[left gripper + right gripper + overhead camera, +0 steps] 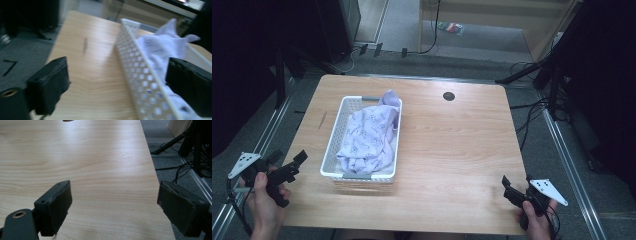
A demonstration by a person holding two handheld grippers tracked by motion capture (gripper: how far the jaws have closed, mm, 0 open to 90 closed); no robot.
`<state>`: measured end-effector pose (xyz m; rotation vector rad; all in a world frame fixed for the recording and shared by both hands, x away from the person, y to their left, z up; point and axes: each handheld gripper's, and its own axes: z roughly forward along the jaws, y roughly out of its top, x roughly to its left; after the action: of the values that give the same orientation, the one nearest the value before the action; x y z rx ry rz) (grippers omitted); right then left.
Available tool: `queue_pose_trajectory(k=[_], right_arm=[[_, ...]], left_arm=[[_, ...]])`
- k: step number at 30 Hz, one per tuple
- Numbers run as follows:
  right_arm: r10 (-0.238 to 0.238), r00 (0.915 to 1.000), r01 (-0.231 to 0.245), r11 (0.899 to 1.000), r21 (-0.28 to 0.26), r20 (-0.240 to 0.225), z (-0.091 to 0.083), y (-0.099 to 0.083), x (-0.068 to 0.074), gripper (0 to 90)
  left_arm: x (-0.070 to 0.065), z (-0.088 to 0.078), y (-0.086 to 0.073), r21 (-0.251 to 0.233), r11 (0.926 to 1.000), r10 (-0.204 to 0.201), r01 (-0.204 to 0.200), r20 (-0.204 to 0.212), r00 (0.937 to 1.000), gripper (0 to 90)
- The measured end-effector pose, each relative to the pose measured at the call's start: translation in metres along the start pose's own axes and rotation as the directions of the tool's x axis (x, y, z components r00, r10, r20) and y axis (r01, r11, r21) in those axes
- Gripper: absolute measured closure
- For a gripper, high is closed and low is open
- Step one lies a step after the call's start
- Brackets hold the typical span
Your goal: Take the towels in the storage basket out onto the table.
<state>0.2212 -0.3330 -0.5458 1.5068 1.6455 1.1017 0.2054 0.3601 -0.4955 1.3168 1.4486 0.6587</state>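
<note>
- The white basket (330, 152) sits on the left half of the wooden desk (452, 150), its long side running from near the front edge toward the back.
- A pale lilac printed cloth (369, 135) lies bunched inside the basket, and at the basket's 1 o'clock corner a fold of it spills up over the rim.
- The left claw (294, 165) is at about 8 o'clock from the basket, just off the desk's left front corner, held in the person's left hand (262, 200) and pointing toward the basket.
- Its jaws stand wide apart with nothing between them; in the left gripper view the perforated basket wall (140, 75) runs up between the two black jaws, farther off, and the cloth (160, 50) shows beyond it.
- The right claw (508, 188) is at roughly 4 o'clock from the basket, well apart from it, at the desk's right front edge, held in the right hand (534, 225).
- Its jaws are likewise spread and hold nothing; in the right gripper view bare wood (100, 170) lies between them.
- A small dark round hole (449, 96) sits in the desk near its back edge, at about 2 o'clock from the basket.
- Cables (532, 107) trail over the grey floor to the right of the desk.
</note>
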Motion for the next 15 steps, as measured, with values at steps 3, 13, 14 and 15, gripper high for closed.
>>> queue_pose_trajectory(k=[3,13,14,15], right_arm=[[0.001,1.0000,-0.001,1.000,0.000,0.003,0.000,0.000,0.000,12.6],[0.000,1.0000,0.000,1.000,-0.001,0.005,0.000,0.000,0.000,12.6],[0.001,1.0000,-0.001,1.000,0.000,0.005,0.000,0.000,0.000,12.6],[0.001,1.0000,-0.001,1.000,0.000,0.005,0.000,0.000,0.000,12.6]], left_arm=[[-0.017,0.003,0.009,0.013,0.9997,0.022,-0.023,0.066,0.9976,0.0],[-0.056,0.025,0.025,0.076,0.9934,0.075,-0.085,0.132,0.9885,0.0],[-0.059,0.029,0.027,0.089,0.9921,0.076,-0.089,0.137,0.9877,0.0],[-0.064,0.034,0.029,0.104,0.9899,0.082,-0.096,0.138,0.9870,0.0]])
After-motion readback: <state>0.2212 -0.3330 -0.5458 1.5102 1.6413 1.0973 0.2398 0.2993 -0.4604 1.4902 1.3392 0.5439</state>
